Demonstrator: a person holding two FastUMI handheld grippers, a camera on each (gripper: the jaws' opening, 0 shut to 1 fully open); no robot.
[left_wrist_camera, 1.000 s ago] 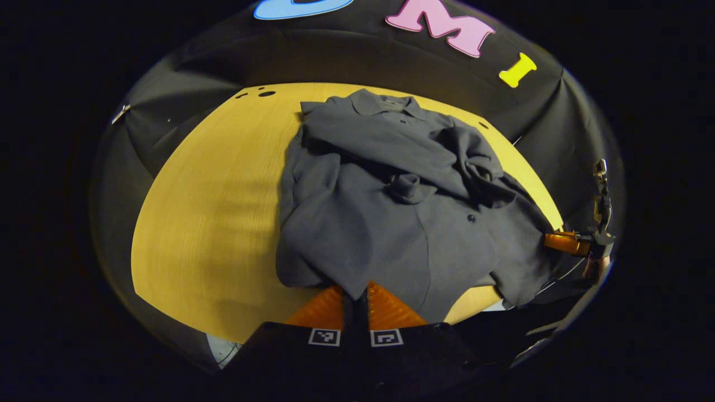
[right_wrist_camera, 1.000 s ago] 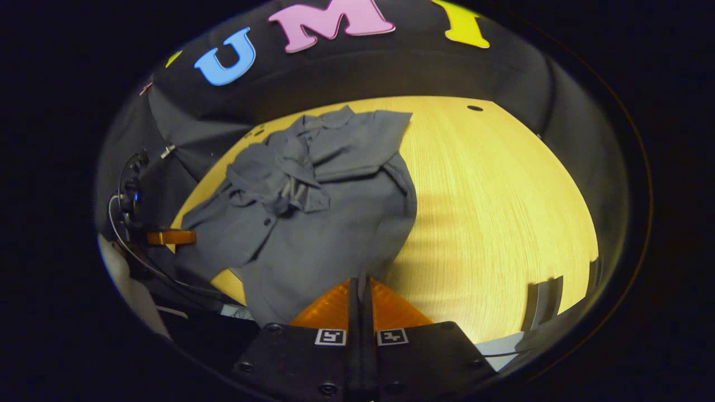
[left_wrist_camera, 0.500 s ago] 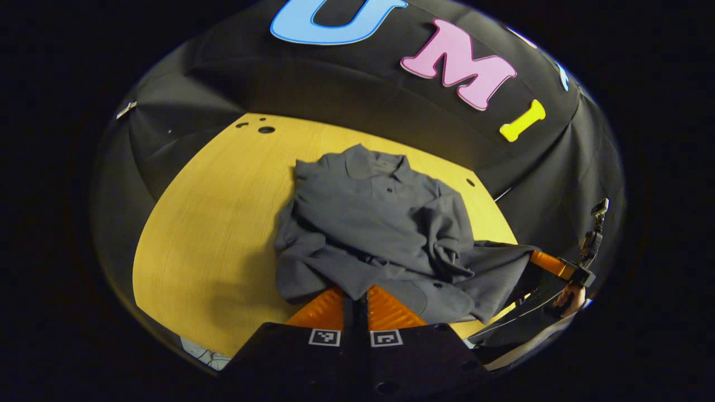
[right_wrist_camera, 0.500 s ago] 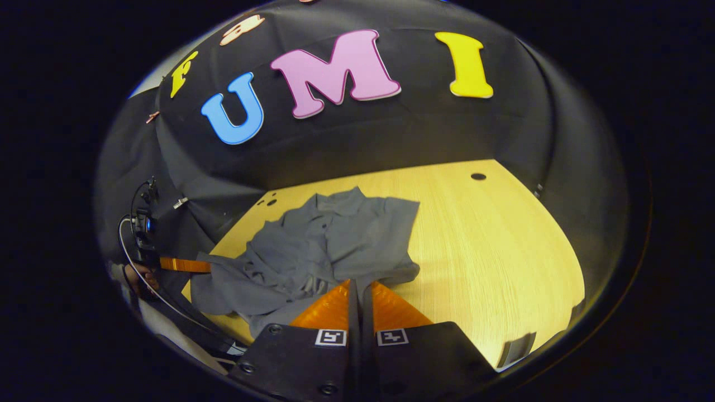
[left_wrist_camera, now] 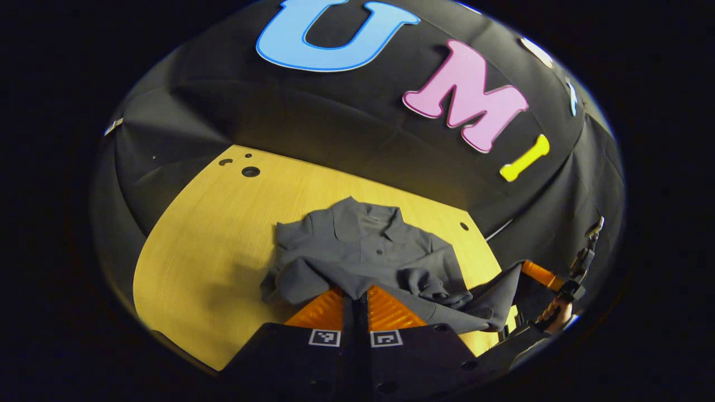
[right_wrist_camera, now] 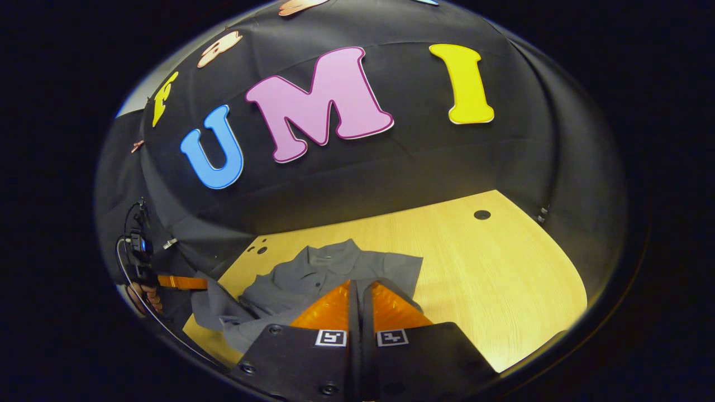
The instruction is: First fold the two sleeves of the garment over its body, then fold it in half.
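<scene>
Wooden table (left_wrist_camera: pixel 206 245) carrying grey garment (left_wrist_camera: pixel 363 251), collar at far end, near hem raised. Left gripper (left_wrist_camera: pixel 356 298) clamped on hem's left part; right gripper (right_wrist_camera: pixel 357 298) clamped, apparently on its right part, fabric partly hidden.

The garment (left_wrist_camera: pixel 363 251) is soft, matt grey cloth, creased. The worktop (right_wrist_camera: pixel 491 268) is pale wood with fine grain and a smooth satin finish. Each tool's fingers (left_wrist_camera: pixel 385 307) look like ribbed orange plastic.
</scene>
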